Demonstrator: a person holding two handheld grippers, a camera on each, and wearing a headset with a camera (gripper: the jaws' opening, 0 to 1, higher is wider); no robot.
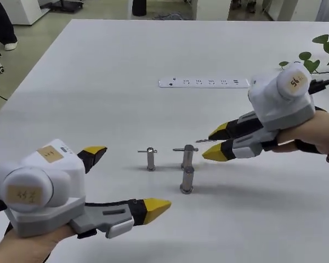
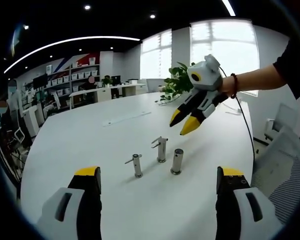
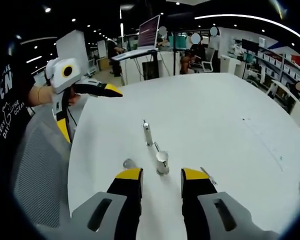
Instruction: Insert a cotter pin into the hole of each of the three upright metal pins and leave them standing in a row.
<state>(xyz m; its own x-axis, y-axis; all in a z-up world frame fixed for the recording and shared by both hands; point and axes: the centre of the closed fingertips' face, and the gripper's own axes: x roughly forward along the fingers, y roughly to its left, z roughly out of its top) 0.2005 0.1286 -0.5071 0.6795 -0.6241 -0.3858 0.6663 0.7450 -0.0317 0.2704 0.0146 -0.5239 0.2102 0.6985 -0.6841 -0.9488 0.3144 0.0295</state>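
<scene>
Three upright metal pins stand near the table's middle. The left pin (image 1: 151,159) (image 2: 137,165) and the far right pin (image 1: 187,156) (image 2: 161,149) each carry a cotter pin through the top. The nearer pin (image 1: 187,179) (image 2: 176,161) has none. My right gripper (image 1: 207,146) (image 3: 162,174) hovers just right of the pins, jaws a narrow gap apart with nothing between them. A loose cotter pin (image 1: 205,141) (image 3: 207,175) shows by its far finger, seemingly on the table. My left gripper (image 1: 130,178) (image 2: 159,174) hangs wide open and empty, left of and nearer than the pins.
A white power strip (image 1: 204,83) lies farther back on the white table (image 1: 98,98). A leafy plant (image 1: 318,55) stands at the right edge, with a black cable trailing off the right gripper. Office desks and chairs surround the table.
</scene>
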